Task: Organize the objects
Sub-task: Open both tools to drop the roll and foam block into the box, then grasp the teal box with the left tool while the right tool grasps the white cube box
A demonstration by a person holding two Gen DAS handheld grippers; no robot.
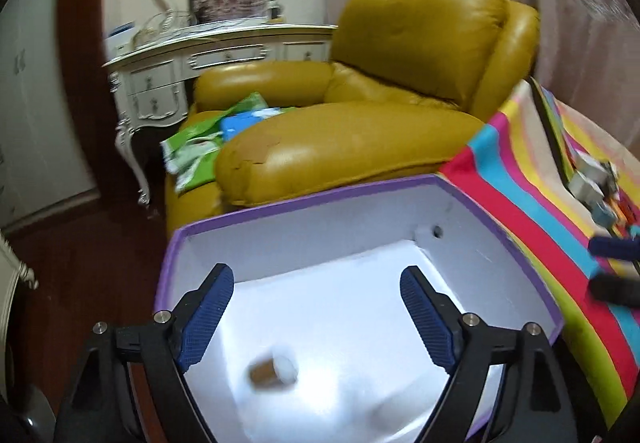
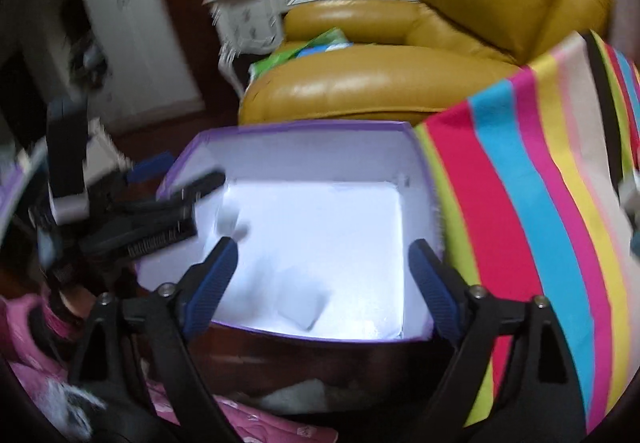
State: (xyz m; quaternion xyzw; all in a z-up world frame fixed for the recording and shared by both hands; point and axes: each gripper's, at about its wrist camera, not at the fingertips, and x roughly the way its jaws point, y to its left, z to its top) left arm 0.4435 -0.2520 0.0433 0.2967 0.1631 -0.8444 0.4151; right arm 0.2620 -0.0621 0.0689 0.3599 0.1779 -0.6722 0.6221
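Inside the purple-rimmed box (image 1: 460, 199), a small cylinder (image 1: 274, 368) is seen below the left gripper (image 1: 316, 317) (jaws apart, empty); the right gripper (image 2: 322, 289) is likewise spread and empty.

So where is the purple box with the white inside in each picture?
Left wrist view: the purple box fills the lower middle, right under the open left claw, with a small brown and white thing inside.
Right wrist view: the box sits in the middle, just ahead of the open right claw.
Shared landmark: the yellow armchair behind the box in both.
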